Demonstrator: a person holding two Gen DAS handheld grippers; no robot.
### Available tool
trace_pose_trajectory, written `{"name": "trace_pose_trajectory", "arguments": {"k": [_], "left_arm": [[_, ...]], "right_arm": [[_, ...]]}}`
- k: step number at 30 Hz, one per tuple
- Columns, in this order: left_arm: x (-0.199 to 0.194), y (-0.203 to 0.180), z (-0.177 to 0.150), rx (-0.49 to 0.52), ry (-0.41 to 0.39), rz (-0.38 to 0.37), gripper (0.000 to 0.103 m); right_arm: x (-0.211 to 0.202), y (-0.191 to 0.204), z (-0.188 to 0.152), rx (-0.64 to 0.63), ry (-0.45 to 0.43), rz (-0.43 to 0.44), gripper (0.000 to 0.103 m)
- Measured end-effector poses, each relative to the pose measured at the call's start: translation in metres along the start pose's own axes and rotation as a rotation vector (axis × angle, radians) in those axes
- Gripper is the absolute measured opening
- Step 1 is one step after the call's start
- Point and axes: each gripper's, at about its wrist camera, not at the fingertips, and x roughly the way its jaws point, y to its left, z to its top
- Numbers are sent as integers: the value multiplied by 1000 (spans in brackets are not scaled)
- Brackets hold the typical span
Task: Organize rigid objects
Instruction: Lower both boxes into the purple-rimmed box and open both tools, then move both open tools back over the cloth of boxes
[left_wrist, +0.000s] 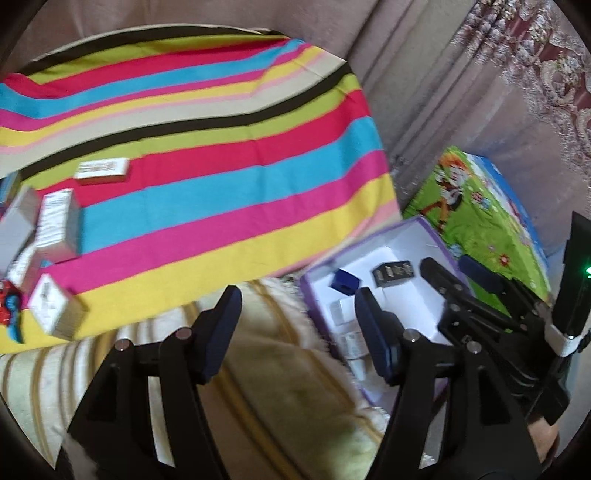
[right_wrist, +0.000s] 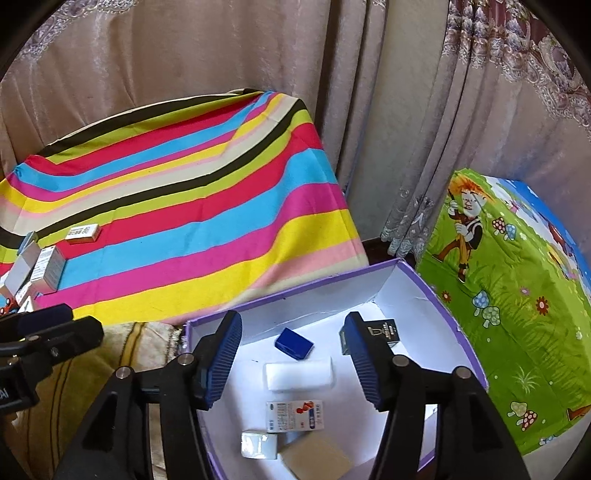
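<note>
Right gripper (right_wrist: 291, 360): fingers apart, empty, over the purple-rimmed box (right_wrist: 406, 275).
Left gripper (left_wrist: 297, 328): fingers apart, empty, above a cream blanket (left_wrist: 280, 398).
Box contents: blue box (right_wrist: 293, 343), black box (right_wrist: 386, 328), white cartons.
Striped cloth (left_wrist: 221, 177): small cartons (left_wrist: 59, 229) at its left edge.
Backdrop: curtains (right_wrist: 184, 48).
Right view only: cartoon sheet's (right_wrist: 517, 314) full figure.

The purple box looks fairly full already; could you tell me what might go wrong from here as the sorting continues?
1. The purple box sits on soft bedding, so a push on its wall may tip it.
2. Both open grippers, left and right, are close together near the box and could collide.
3. The small cartons left on the striped cloth are bunched, so grabbing one may topple its neighbours.
</note>
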Motion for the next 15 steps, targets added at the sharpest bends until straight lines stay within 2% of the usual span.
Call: {"name": "trace_pose_trajectory", "arguments": {"k": [5,15], "left_arm": [[-19,23,-2,-11,-49,149,67],[-54,78,-10,-78,-130,361,72]], "right_arm": [[-3,17,0,-13,-4,47,61],[-3,42,3,-19,3,117,66]]}}
